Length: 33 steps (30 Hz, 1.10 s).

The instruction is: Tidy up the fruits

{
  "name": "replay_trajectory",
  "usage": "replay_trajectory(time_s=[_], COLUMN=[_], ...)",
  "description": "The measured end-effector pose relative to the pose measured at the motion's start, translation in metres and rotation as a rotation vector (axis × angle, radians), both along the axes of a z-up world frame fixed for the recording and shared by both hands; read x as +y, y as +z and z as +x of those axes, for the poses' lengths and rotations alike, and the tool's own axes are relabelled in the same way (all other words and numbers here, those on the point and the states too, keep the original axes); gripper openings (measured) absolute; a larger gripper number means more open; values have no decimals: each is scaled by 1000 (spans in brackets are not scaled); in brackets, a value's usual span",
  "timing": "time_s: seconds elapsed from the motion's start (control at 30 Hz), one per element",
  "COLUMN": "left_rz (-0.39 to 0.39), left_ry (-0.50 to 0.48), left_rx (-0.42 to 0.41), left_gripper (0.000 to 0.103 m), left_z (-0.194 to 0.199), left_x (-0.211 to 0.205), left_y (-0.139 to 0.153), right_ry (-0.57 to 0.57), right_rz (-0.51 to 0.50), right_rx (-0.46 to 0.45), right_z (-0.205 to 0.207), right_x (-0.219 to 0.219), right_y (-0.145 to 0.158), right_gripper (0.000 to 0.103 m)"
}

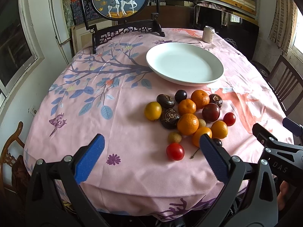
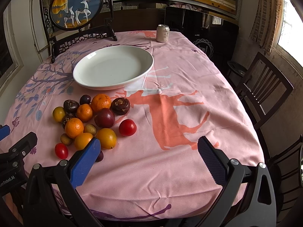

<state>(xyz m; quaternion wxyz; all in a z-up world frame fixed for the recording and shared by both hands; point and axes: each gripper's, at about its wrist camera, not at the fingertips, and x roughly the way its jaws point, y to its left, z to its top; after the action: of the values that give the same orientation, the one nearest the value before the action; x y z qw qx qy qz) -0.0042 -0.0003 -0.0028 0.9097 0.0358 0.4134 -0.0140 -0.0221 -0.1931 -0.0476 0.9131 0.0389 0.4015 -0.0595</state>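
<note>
Hovering over near table edge: left gripper (image 1: 151,141) and right gripper (image 2: 148,141), both jaws spread wide, empty, likely ready for first pick. Fruit pile (image 1: 189,115) loose on pink cloth (image 1: 123,160), centre-near. White plate (image 1: 184,63) just beyond, bare, probable drop spot.

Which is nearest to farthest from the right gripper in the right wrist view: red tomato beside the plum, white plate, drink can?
From the right gripper, both fingers wide apart:
1. Red tomato, just ahead and slightly left, at the pile's right edge.
2. White plate, beyond the fruit, left of centre.
3. Drink can, upright at the table's far end.
</note>
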Motion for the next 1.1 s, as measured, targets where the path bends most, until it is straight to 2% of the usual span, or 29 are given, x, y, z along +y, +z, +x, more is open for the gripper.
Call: replay_trajectory(time_s=[1.1], left_rz=[-5], left_ry=[1], left_rx=[18], left_gripper=[101], left_z=[2], left_x=[1], left_y=[-7], right_ry=[6], right_rz=[5], right_rx=[3], right_z=[0], right_x=[3], right_y=[-1], right_gripper=[102])
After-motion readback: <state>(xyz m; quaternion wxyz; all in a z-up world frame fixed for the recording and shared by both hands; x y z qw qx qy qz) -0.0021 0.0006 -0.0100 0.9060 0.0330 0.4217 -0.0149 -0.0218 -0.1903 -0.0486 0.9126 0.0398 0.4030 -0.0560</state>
